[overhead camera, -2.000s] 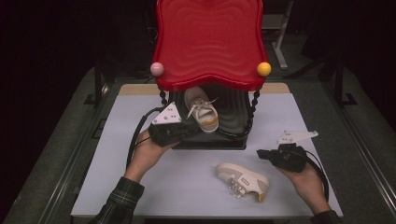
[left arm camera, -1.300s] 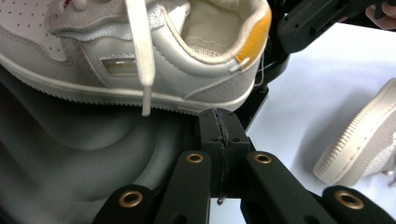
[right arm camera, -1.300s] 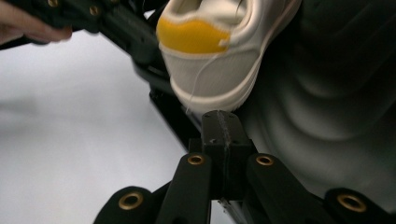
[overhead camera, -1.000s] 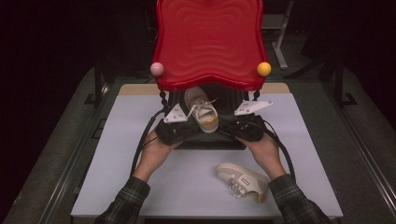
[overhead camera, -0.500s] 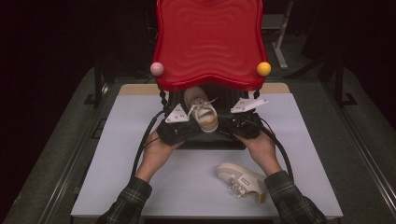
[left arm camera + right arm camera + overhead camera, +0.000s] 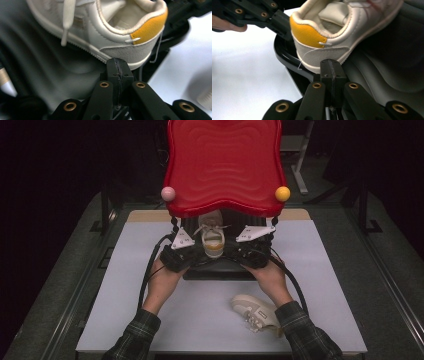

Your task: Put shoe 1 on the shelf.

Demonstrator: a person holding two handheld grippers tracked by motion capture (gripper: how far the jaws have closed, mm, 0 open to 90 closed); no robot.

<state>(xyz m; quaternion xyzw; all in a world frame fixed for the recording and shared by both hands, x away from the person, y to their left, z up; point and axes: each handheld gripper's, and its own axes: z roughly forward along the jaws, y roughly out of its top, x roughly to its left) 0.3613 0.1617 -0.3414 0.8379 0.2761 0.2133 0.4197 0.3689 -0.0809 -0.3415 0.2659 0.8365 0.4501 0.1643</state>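
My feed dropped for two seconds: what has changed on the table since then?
The right claw left the near-right of the mat and came up beside the heel of the shoe on the black shelf, opposite the left claw. Both are shut, empty. The second shoe stayed on the mat.

The room is dark, close to black on both sides and at the back, and the light falls mainly on the table [image 6: 125, 310]. Its top is pale grey-white, with a tan strip [image 6: 150, 215] along the far edge. Dark grey floor [image 6: 65, 285] surrounds it, with a metal rail [image 6: 75, 295] running along the left side. A grey metal stand [image 6: 299, 165] rises at the back right.
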